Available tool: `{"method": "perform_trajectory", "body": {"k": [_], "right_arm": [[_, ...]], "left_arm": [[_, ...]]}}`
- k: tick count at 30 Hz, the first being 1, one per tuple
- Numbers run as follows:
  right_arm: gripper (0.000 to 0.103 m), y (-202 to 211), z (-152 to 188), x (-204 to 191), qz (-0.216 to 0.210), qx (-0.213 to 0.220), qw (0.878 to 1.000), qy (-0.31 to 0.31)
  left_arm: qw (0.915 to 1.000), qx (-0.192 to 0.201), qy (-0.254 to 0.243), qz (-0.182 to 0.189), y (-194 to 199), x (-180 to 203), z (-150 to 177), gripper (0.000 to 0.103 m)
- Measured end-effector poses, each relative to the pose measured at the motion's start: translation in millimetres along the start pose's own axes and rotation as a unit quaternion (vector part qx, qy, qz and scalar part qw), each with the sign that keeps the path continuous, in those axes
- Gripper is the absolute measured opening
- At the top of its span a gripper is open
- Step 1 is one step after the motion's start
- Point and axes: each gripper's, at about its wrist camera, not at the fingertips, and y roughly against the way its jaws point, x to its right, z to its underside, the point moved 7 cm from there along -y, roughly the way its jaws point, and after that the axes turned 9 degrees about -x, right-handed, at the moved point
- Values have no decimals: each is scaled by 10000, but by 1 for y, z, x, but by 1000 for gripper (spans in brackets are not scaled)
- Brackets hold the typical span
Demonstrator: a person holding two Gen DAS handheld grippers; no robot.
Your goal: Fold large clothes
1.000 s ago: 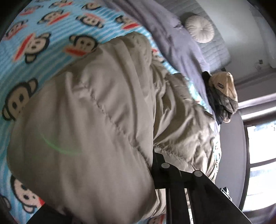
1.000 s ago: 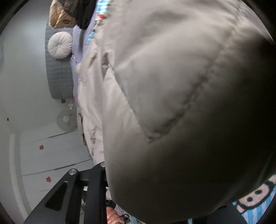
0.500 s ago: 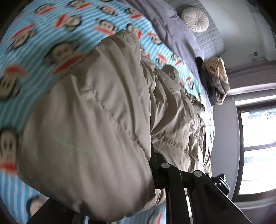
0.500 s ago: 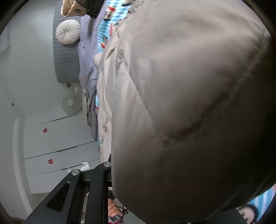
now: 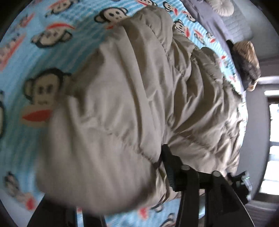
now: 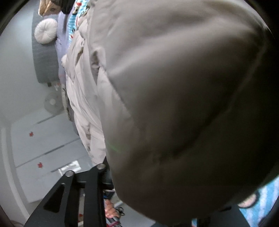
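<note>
A large beige quilted puffer jacket [image 5: 143, 97] lies on a bed with a blue monkey-print sheet [image 5: 43, 57]. My left gripper [image 5: 157, 162] is shut on a puffy edge of the jacket, which bulges over the left finger and hides it. In the right wrist view the same jacket [image 6: 174, 96] fills most of the frame. My right gripper [image 6: 111, 174] is shut on its fabric, and only its left finger [image 6: 97, 183] shows.
A grey blanket [image 5: 207, 19] and a round white cushion [image 5: 221, 7] lie at the bed's head, with a striped bundle [image 5: 247, 59] beside them. A window [image 5: 273, 139] is at the right. White cupboard doors [image 6: 40, 139] and a fan [image 6: 52, 103] show in the right wrist view.
Both grippers have kept their hold and swung with the jacket. In the left view more of the monkey sheet and the jacket's length now shows; the right view shifted slightly.
</note>
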Motion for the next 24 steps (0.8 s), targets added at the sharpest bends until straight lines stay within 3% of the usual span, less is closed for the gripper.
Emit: {"method": "perform_trajectory", "body": {"k": [2,6,9,11,15,17,22,24], "right_arm": [[56,2,7,-1,420,-209,9988,110],[56,19,28,-17,1024,-610,9897,789],[56,35,44,-44,1139,-944,9761,1593],[53,43,49,-64,1041,-1001,9691,2001],[41,62,23,-71,1398,-255,9609,2376],[25,70,-2,-69,1765,247,9567,2303],[20,51,-70,-102,2586,871,9303,2451],[20,35,-96,-114,2984,1044,9116,2629]], "left_arm": [[9998,-19,-128,-176,15,-2,5,51],[9976,191,-324,-578,55,-10,13,51],[9934,599,-365,-907,88,-9,6,51],[9914,882,-396,-885,106,-9,-5,51],[9878,1151,-720,-758,107,18,-42,51],[9835,1230,-1049,-810,95,34,-64,51],[9752,1226,-1338,-1265,39,68,-119,51],[9737,1245,-1261,-1436,23,69,-136,51]]}}
